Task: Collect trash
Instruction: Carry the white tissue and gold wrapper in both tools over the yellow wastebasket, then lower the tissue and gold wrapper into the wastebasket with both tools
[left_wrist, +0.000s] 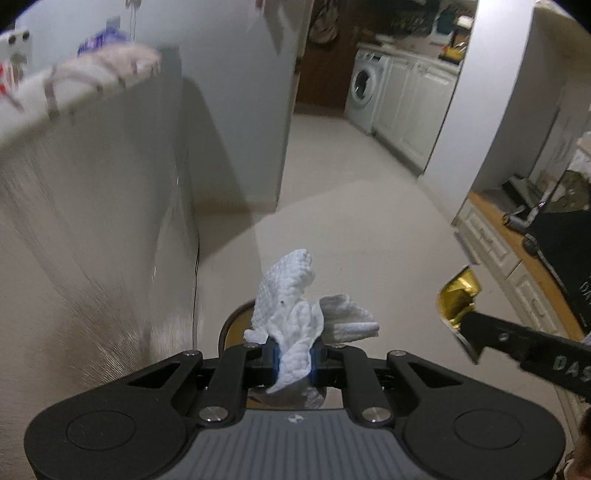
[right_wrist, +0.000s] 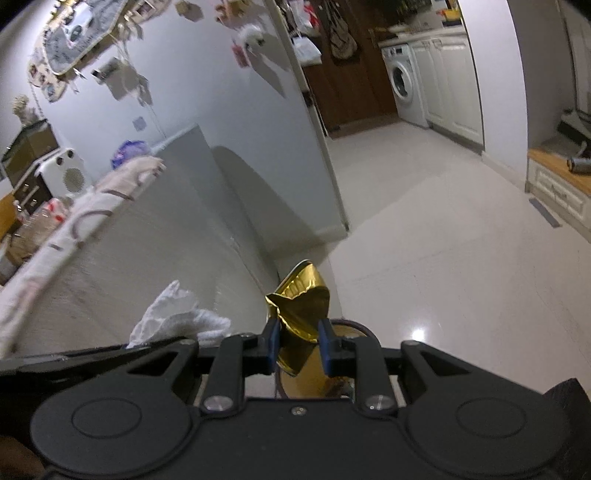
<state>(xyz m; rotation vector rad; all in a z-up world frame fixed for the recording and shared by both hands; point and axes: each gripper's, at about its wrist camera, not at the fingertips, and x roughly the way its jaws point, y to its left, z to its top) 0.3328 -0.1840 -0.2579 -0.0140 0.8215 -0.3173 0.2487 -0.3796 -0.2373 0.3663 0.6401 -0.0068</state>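
Note:
My left gripper (left_wrist: 293, 360) is shut on a crumpled white paper towel (left_wrist: 291, 306), held above the pale floor; the towel also shows in the right wrist view (right_wrist: 173, 317). My right gripper (right_wrist: 297, 345) is shut on a crushed gold foil wrapper (right_wrist: 301, 306), which also shows at the right of the left wrist view (left_wrist: 458, 299). Under both grippers a round bin with a dark rim and gold-coloured inside (left_wrist: 231, 325) is partly hidden; it also shows in the right wrist view (right_wrist: 314, 376). The two grippers are side by side.
A grey sofa back (right_wrist: 155, 221) with a pink striped cloth (right_wrist: 92, 199) is on the left. A white wall corner (right_wrist: 325, 166) stands ahead. A washing machine (right_wrist: 402, 83) and white cabinets (right_wrist: 450, 85) are far ahead. A wooden-topped cabinet (right_wrist: 557, 181) is at the right.

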